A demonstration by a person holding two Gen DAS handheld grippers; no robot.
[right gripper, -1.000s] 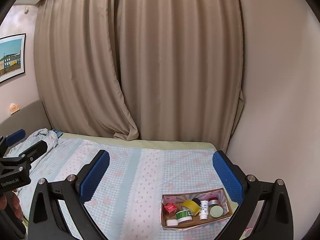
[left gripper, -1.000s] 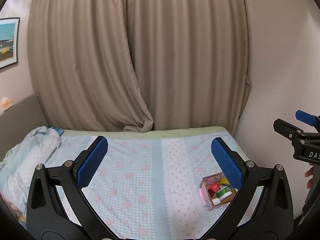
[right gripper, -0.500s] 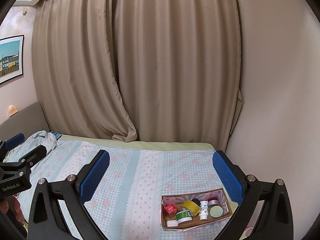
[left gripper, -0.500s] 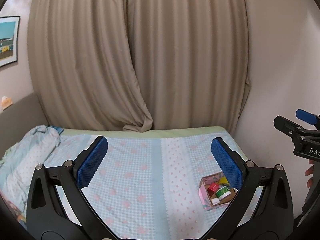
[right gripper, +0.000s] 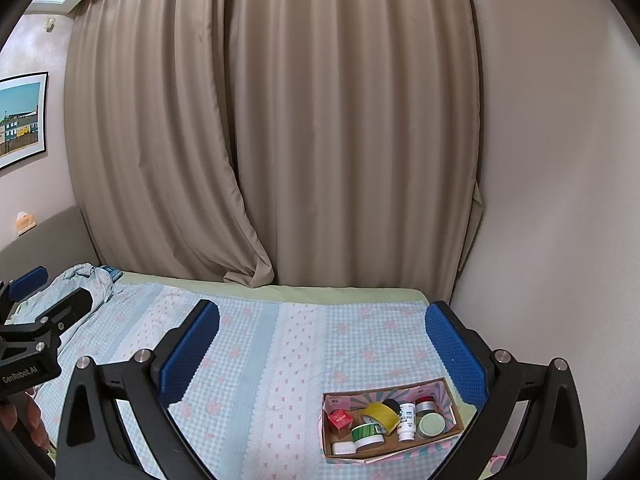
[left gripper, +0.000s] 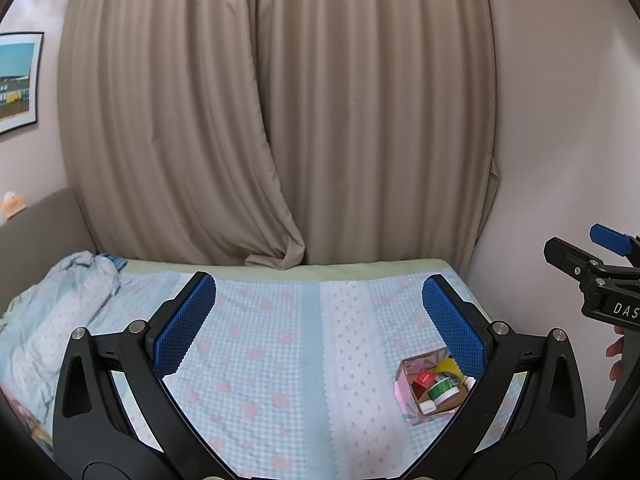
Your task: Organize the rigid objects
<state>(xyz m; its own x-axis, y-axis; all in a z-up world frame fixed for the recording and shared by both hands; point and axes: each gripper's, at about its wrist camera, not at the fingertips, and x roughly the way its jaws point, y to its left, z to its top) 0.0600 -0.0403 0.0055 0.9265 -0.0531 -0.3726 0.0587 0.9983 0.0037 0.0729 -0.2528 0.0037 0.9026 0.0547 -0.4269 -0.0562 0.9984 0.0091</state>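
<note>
A shallow cardboard box (right gripper: 328,440) lies on the bed near the right wall. It holds a red cube (right gripper: 340,419), a yellow tape roll (right gripper: 380,414), a green-banded jar (right gripper: 367,435), a white bottle (right gripper: 406,420), a pale green lid (right gripper: 431,425) and other small items. The box also shows in the left wrist view (left gripper: 406,400), partly behind the right finger. My left gripper (left gripper: 319,326) is open and empty, high above the bed. My right gripper (right gripper: 322,350) is open and empty, above and behind the box.
The bed (right gripper: 280,344) has a blue checked cover with pink flowers. A crumpled quilt (left gripper: 60,304) lies at its left end. Beige curtains (right gripper: 280,140) hang behind. A bare wall (right gripper: 560,240) is on the right and a framed picture (right gripper: 20,120) on the left.
Both views have shifted only slightly. The box and its contents have not moved. Both grippers stay open.
</note>
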